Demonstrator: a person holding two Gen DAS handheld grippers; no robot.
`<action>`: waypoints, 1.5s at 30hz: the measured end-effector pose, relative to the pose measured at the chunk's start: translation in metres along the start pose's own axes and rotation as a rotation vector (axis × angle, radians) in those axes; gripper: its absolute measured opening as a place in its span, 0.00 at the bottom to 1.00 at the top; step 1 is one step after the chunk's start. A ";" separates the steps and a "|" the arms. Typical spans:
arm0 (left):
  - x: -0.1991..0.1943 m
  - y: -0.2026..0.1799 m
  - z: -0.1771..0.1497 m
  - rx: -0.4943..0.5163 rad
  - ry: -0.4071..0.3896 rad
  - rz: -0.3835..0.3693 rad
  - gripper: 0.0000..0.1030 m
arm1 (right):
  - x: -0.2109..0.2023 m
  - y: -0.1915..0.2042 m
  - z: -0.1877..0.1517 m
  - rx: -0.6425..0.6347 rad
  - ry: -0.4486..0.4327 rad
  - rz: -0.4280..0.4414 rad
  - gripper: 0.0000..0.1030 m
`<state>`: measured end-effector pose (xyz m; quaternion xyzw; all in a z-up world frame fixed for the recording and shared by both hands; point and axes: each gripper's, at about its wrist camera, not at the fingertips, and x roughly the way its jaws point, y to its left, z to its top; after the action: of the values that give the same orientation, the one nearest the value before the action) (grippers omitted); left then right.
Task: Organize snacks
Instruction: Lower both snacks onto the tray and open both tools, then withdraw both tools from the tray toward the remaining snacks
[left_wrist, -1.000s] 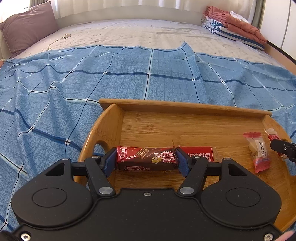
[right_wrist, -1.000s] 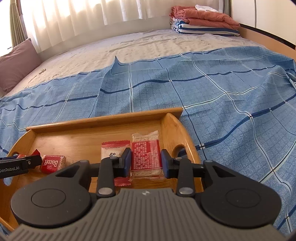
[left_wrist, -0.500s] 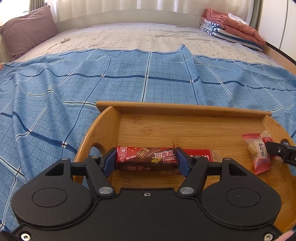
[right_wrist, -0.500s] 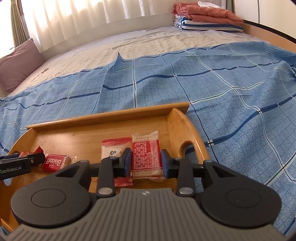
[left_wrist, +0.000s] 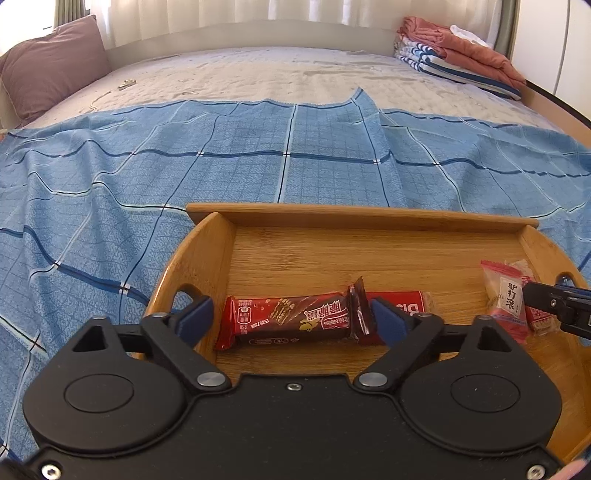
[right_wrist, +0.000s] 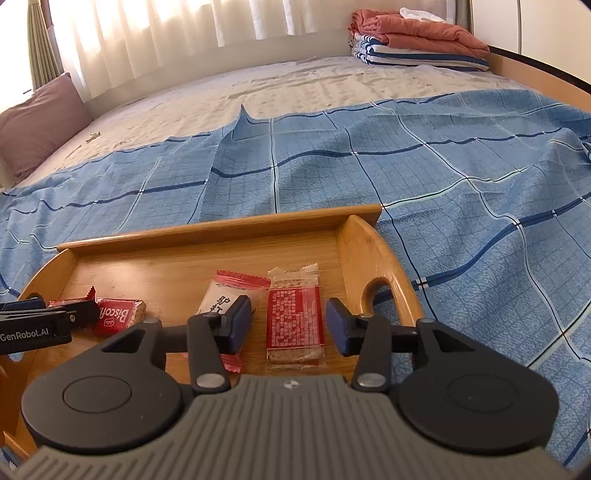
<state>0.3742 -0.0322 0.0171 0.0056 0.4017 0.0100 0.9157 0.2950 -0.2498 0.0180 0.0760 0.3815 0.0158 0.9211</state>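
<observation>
A bamboo tray (left_wrist: 332, 254) lies on the bed and shows in the right wrist view too (right_wrist: 207, 258). My left gripper (left_wrist: 290, 319) is open, its pads either side of a brown and red chocolate bar (left_wrist: 288, 321) lying on the tray. A red Biscoff pack (left_wrist: 399, 301) lies behind the bar. My right gripper (right_wrist: 290, 326) is open around a red-printed clear cracker pack (right_wrist: 294, 323) lying on the tray. A white and red candy pack (right_wrist: 225, 295) lies left of it, partly under the left pad.
The tray sits on a blue checked blanket (left_wrist: 184, 177) over a beige mattress (left_wrist: 258, 74). A mauve pillow (left_wrist: 51, 85) lies at the far left. Folded blankets (left_wrist: 458, 59) are stacked at the far right, by the wooden bed frame (right_wrist: 546, 70).
Both grippers have opened: the left let go of the chocolate bar and the right let go of the cracker pack. Both snacks now rest on the tray.
</observation>
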 end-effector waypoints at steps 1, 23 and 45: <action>-0.001 0.000 0.000 0.001 -0.002 0.010 0.93 | -0.002 0.001 0.000 -0.004 -0.004 0.002 0.65; -0.099 0.011 -0.040 0.091 -0.089 -0.066 0.98 | -0.100 0.035 -0.026 -0.105 -0.114 0.082 0.87; -0.210 0.033 -0.124 0.104 -0.167 -0.182 1.00 | -0.192 0.056 -0.107 -0.134 -0.227 0.104 0.93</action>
<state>0.1407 -0.0037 0.0879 0.0174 0.3227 -0.0942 0.9416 0.0848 -0.1971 0.0862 0.0354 0.2685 0.0802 0.9593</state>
